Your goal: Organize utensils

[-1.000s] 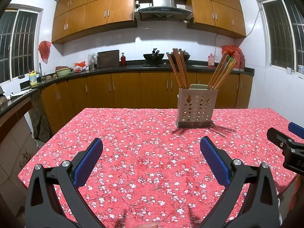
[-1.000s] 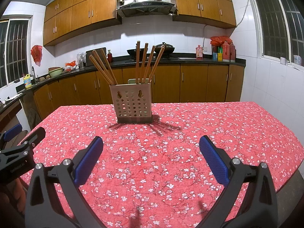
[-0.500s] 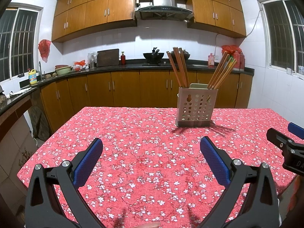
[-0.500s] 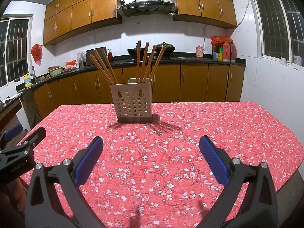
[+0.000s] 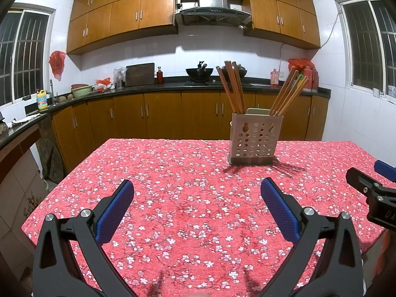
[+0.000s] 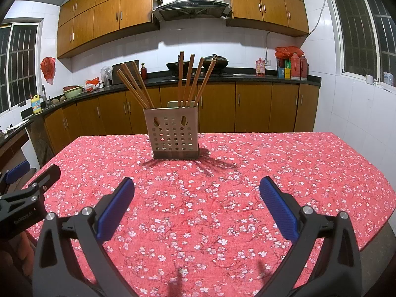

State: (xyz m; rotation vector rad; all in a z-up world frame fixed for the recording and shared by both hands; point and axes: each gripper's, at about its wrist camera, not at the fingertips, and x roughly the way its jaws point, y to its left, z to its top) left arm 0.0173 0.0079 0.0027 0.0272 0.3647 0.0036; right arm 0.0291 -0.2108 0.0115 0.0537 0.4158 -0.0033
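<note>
the left gripper (image 5: 197,193) hovers spread wide and empty over the near left of the red floral tablecloth (image 5: 188,173), the perforated holder (image 6: 172,133) with its wooden chopsticks (image 6: 190,79) stands upright at the far middle, and the right gripper (image 6: 197,191) gapes empty over the near right.

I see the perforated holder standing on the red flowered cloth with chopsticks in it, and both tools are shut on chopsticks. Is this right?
Not quite. The holder does stand on the red flowered cloth with chopsticks in it, but both tools are open and empty: each wrist view shows the left tool and the right tool with fingers wide apart.
</note>
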